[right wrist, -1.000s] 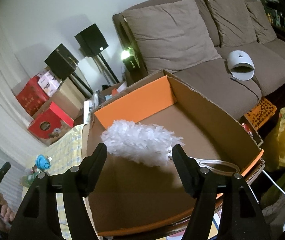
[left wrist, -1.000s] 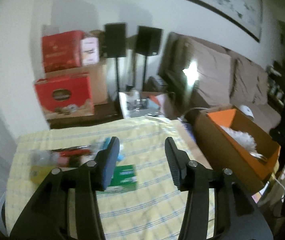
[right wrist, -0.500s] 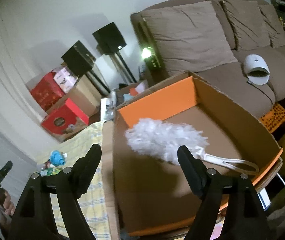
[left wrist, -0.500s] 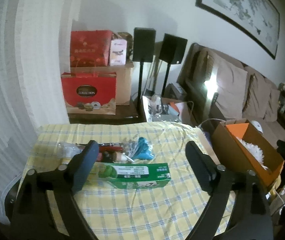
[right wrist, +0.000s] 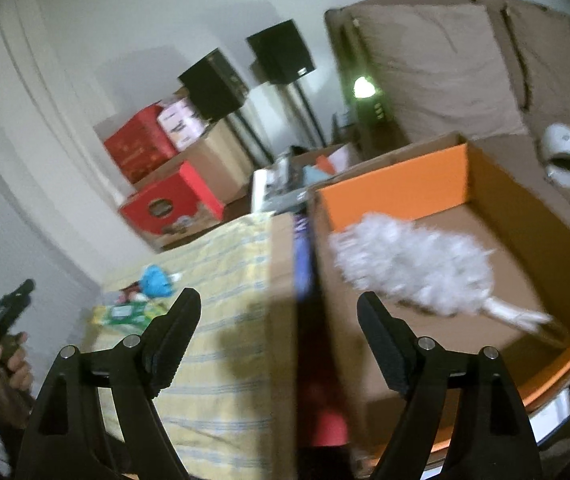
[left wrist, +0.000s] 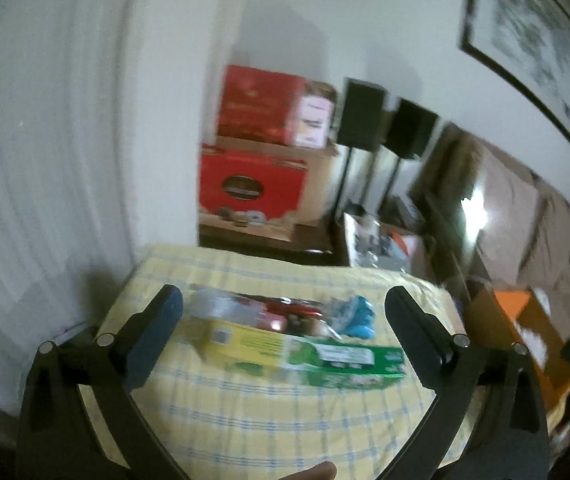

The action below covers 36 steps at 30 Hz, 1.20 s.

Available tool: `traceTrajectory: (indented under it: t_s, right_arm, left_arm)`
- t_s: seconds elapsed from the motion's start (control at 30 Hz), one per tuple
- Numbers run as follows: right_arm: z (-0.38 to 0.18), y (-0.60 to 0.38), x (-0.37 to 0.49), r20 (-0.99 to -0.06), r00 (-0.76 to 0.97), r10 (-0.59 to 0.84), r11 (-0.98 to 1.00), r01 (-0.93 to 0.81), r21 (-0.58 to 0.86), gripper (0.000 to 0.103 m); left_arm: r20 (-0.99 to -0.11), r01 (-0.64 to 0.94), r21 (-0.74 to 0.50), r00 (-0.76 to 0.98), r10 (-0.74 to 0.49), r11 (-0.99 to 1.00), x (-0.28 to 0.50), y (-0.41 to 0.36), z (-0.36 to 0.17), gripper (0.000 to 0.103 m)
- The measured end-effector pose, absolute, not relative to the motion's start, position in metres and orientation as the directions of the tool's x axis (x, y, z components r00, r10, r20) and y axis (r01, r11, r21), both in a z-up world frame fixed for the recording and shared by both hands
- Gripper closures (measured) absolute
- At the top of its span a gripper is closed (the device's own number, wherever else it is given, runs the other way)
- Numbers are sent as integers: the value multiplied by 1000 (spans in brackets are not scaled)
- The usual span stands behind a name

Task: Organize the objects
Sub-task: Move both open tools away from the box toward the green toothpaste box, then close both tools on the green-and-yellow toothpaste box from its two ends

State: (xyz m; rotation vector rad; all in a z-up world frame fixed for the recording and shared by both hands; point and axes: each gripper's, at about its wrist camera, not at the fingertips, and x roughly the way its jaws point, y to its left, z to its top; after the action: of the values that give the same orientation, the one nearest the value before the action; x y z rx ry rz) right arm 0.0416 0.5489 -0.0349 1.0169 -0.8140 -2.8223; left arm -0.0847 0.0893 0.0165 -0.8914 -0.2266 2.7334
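Left tongs [left wrist: 283, 312] opening wide, nothing between the pads, hanging over the near edge of the worktop [left wrist: 245, 420] draped in a yellow checked cloth. Lying just beyond the fingertips, across the gap: a long green and yellow carton [left wrist: 297, 350], flat on the cloth. Crowding right behind the carton: a clear plastic bottle [left wrist: 221, 306], something red [left wrist: 293, 308] and a blue item [left wrist: 359, 316], all too blurred for telling which are touching. Showing at the bottom edge of the left wrist view: a fingertip [left wrist: 317, 472].

Right tongs [right wrist: 277, 308] standing open and empty, pointing at the seam between the worktop [right wrist: 221, 344] and a cardboard box with orange flaps [right wrist: 397, 188] sitting just beside it on the right. Resting inside the box, tilted across its floor: a white fluffy duster [right wrist: 413, 268], handle pointing toward the near right corner. Sitting farther back on the cloth in this view: the blue item [right wrist: 156, 280] and the green carton [right wrist: 125, 313].

Gripping the other tool at the far left of the right wrist view: a hand [right wrist: 9, 368].

Standing behind the worktop: red boxes [left wrist: 253, 192], two black speakers on stands [left wrist: 385, 124] and a brown sofa [right wrist: 445, 68].
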Motion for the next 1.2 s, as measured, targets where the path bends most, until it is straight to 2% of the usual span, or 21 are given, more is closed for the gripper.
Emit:
traceTrajectory:
  t_s: [0.23, 0.53, 0.67, 0.8, 0.93, 1.03, 1.2]
  right_arm:
    - [-40, 481, 30, -578, -752, -317, -876, 0, 481, 21]
    - [-94, 401, -8, -663, -634, -397, -863, 12, 505, 21]
    - [-99, 372, -26, -703, -639, -314, -916, 8, 402, 21]
    - [-102, 339, -43, -703, -645, -298, -943, 84, 323, 21]
    - [-107, 316, -56, -707, -658, -260, -963, 121, 241, 21]
    - [-110, 304, -66, -697, -684, -216, -976, 131, 173, 21]
    - [-123, 304, -88, -700, -685, -199, -979, 106, 174, 21]
  left_arm:
    - [-535, -102, -334, -798, 277, -937, -101, 27, -3, 0]
    - [-606, -69, -386, -733, 309, -920, -128, 2, -48, 0]
    - [-668, -40, -427, -659, 345, -903, -140, 5, -68, 0]
    - [-668, -108, -458, -613, 422, -882, -142, 21, -80, 0]
    - [-650, -259, -406, -592, 476, -876, -145, 49, -82, 0]
    - [-670, -326, -342, -573, 472, -881, -155, 68, -85, 0]
    - [-677, -379, -355, -527, 514, -855, -158, 82, -104, 0]
